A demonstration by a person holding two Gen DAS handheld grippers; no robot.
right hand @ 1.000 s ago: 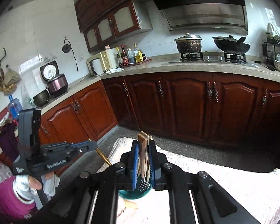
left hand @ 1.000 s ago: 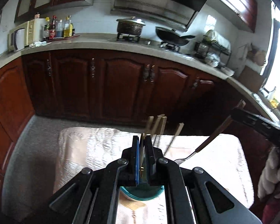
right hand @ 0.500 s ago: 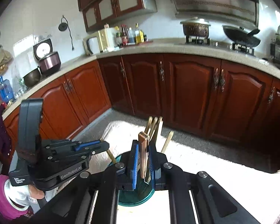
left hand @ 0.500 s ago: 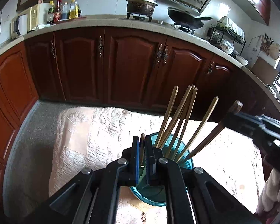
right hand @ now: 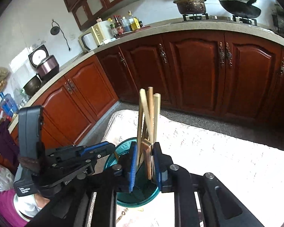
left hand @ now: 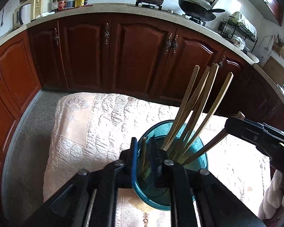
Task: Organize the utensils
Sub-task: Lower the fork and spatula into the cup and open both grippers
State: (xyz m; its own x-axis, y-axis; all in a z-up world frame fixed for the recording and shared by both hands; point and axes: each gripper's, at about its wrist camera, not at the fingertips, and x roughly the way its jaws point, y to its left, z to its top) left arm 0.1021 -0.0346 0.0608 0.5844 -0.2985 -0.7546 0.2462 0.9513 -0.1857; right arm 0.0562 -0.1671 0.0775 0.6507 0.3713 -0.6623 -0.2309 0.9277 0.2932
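You're over the surface (left hand: 104,117), covered in a pale embossed cloth, dark wood cabinets (left hand: 142,53) behind. The teal cup (left hand: 200,151) stands on the cloth, several bamboo chopsticks (left hand: 189,106) leaning out of it. Your left gripper (left hand: 143,151) hangs at the cup's near rim; its jaws have just been opening, a slim wooden handle (left hand: 143,151) stands between them, pads apart from it. Your right gripper (right hand: 144,162) is over the same cup (right hand: 111,158); its jaws have just been opening too, with a brown-handled utensil (right hand: 147,151) loose between the pads.
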